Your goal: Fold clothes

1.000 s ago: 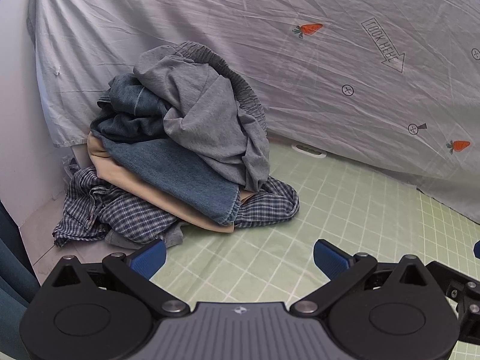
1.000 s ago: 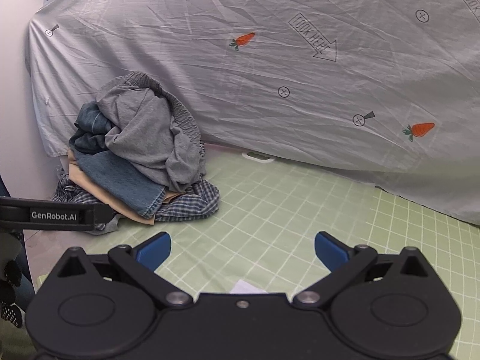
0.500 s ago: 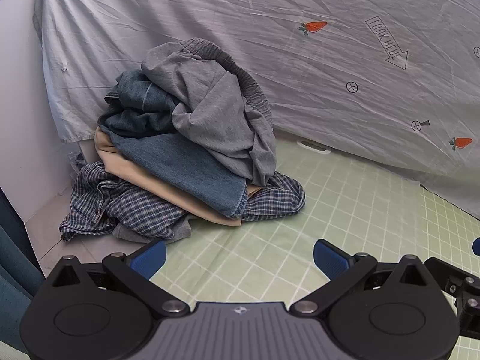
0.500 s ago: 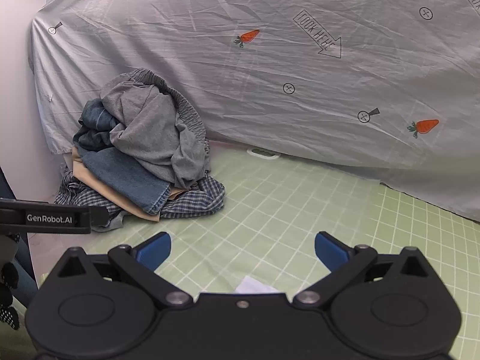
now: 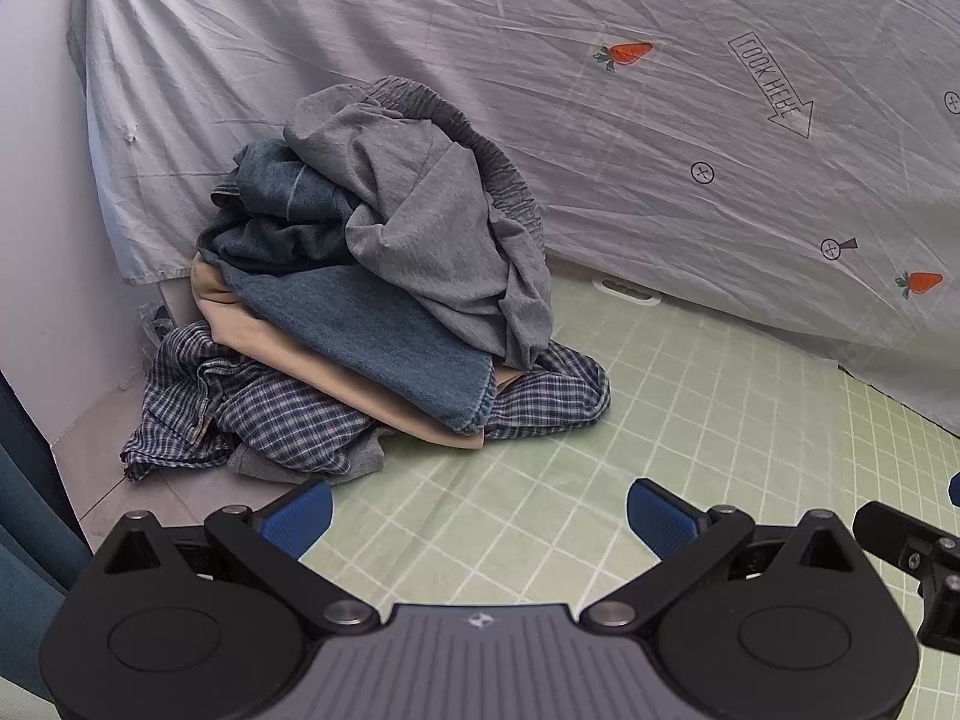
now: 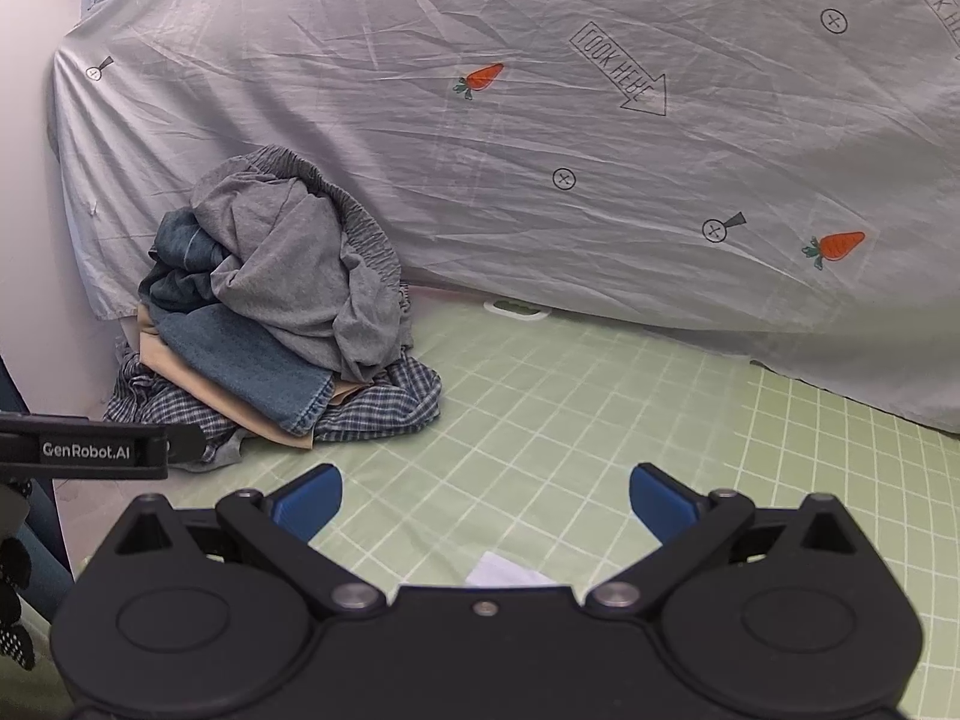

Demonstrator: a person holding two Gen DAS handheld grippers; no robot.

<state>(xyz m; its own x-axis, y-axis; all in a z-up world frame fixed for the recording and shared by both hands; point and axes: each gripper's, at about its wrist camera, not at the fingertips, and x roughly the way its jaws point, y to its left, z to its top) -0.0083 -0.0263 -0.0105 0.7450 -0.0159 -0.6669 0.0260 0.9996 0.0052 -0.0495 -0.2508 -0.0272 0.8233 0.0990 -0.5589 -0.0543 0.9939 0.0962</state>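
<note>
Both tongs are wide and hold nothing: the left gripper [image 5: 477, 516] and the right gripper [image 6: 485, 501] hover over the green grid mat [image 5: 690, 420], each with blue pads spread far apart. The clothes lie in one heap [image 5: 384, 300] at about 11 o'clock from the left gripper and about 10 o'clock from the right, against the hanging sheet [image 5: 600, 120] in the corner. A grey garment [image 5: 432, 228] sits on top, over denim [image 5: 372, 336], a tan piece [image 5: 336, 378] and a plaid shirt [image 5: 240, 408] at the bottom. Nothing looks folded, so the task seems to be at its start: the reach for a first garment. The next move likely calls for closing on the grey top piece, gripping one layer only, and drawing it toward 6 o'clock onto the bare mat to spread flat; grabbing deep could drag the denim along.
</note>
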